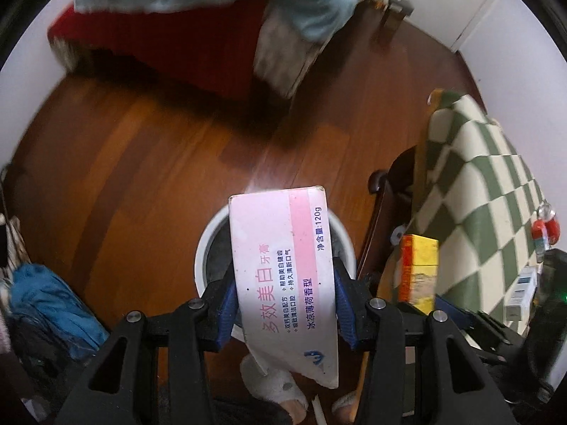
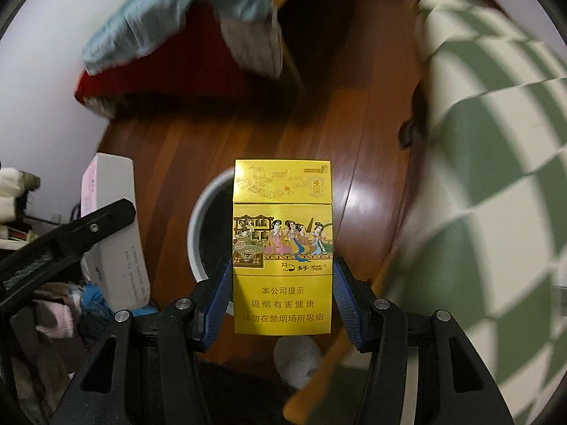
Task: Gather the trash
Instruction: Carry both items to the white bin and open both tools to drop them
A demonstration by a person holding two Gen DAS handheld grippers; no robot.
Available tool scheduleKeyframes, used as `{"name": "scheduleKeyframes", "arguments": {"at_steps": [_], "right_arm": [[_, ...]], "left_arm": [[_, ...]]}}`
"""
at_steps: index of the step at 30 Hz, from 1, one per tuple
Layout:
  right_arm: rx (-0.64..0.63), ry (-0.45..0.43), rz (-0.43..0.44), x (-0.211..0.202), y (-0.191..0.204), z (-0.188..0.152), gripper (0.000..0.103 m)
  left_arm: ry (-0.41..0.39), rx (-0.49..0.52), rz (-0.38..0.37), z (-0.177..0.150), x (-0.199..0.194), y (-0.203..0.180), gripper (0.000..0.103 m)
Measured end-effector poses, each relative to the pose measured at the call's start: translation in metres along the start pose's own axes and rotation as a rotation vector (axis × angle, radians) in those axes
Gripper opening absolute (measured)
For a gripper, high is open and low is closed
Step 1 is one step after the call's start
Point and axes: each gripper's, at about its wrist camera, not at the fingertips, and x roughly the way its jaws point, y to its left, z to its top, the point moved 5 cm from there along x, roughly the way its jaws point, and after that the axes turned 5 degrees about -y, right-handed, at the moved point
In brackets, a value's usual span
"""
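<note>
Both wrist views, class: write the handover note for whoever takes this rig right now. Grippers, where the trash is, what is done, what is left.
Left gripper: shut on the pink-and-white toothpaste box.
Right gripper: shut on the yellow cigarette pack.
Both items hang above the white bin on the wooden floor.
Done: both pieces picked up and brought to the bin.
Left: release each into the bin, then check for more trash.

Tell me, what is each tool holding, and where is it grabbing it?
The left tool grips a pink toothpaste box by its long sides, near the lower end. The right tool grips a yellow cigarette pack by its sides, on the lower half.
</note>
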Motion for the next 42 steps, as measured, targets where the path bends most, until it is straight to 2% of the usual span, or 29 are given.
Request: {"name": "scheduleKeyframes", "arguments": {"at_steps": [6,7,8,10,12,13,15,20,23,33,42], "right_arm": [[-0.018,0.116,-0.038,0.078,0.01,-0.011,0.057],[-0.025,0.127,-0.041,0.086,0.011,-0.012,0.057],[-0.032,0.138,-0.035,0.093,0.014,-0.014,0.057],[-0.043,0.152,-0.031,0.105,0.019,-0.013,0.058],[-0.048,0.168,-0.026,0.113,0.025,-0.012,0.059],[-0.048,0.174,-0.031,0.117,0.026,-0.009,0.079],[-0.05,0.17,-0.048,0.118,0.018,0.001,0.103],[-0.081,0.163,-0.103,0.109,0.015,0.004,0.103],[-0.091,0.15,-0.149,0.104,0.008,0.008,0.103],[-0.142,0.12,-0.209,0.07,0.01,0.002,0.103],[-0.166,0.057,-0.198,0.009,0.019,-0.002,0.103]], "left_arm": [[0.106,-0.064,-0.025,-0.01,0.049,0.028,0.05],[0.113,-0.079,-0.027,-0.011,0.053,0.033,0.064],[0.114,-0.092,-0.025,-0.011,0.055,0.036,0.083],[0.099,-0.108,-0.004,-0.012,0.057,0.044,0.093],[0.088,-0.101,0.041,-0.014,0.055,0.051,0.094],[0.071,-0.097,0.074,-0.014,0.053,0.053,0.094],[0.045,-0.097,0.124,-0.016,0.049,0.061,0.094],[0.006,-0.094,0.239,-0.026,0.042,0.077,0.094],[0.004,-0.086,0.266,-0.032,0.038,0.075,0.094],[-0.027,-0.07,0.279,-0.043,0.014,0.061,0.094],[-0.113,-0.035,0.281,-0.046,-0.045,0.044,0.094]]}}
